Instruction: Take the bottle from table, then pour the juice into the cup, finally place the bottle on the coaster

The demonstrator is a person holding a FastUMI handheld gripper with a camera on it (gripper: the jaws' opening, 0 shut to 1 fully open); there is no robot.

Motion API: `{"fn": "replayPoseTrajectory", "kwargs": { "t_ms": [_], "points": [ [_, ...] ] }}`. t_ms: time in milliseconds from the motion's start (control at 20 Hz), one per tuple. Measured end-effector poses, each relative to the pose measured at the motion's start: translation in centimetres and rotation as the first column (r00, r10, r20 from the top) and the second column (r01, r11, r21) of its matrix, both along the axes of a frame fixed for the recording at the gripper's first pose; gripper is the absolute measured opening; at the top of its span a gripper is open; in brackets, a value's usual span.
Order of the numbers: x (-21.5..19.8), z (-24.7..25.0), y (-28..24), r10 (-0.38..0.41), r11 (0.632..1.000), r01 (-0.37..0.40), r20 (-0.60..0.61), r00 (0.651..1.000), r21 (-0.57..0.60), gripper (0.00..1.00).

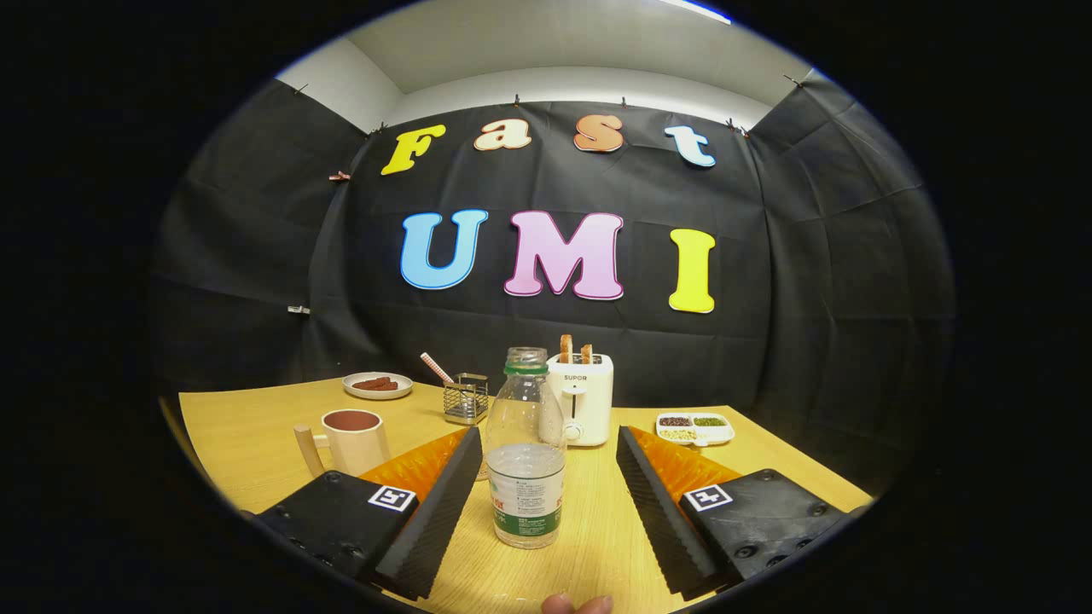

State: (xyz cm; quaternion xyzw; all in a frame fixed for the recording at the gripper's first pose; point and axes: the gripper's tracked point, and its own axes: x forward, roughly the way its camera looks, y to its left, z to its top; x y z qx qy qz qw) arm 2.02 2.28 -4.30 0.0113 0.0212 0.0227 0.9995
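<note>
**One bottle standing between spread gripper fingers**

One clear bottle (525, 456) is seen standing upright on the wooden table (256, 426), its long axis vertical and its uncapped mouth pointing up. It stands between the two fingers of the gripper (546, 448), which are spread wide and kept apart from it on both sides. One cup (353, 440) is set to the left, beyond the left finger. Further back are counted one toaster (581, 399) holding two slices, one wire basket (466, 397), one plate (377, 385) and one divided tray (695, 428).
</note>
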Motion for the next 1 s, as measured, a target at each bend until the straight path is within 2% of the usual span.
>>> {"fn": "replayPoseTrajectory", "kwargs": {
  "t_ms": [400,700,800,900,1000],
  "points": [
    [2.7,-3.8,1.5,-0.004,0.999,0.003,-0.026,1.0,-0.039,0.98],
    [5.1,-4.9,1.0,-0.029,0.999,0.03,-0.046,0.998,0.016,0.98],
    [5.6,-5.7,1.4,-0.014,0.999,0.017,-0.068,0.998,0.05,0.98],
    [5.9,-6.6,1.6,-0.007,0.998,0.012,-0.092,0.996,0.06,0.96],
    [6.1,-6.4,1.4,-0.019,0.999,0.023,-0.081,0.997,0.047,0.78]
  ]
}}
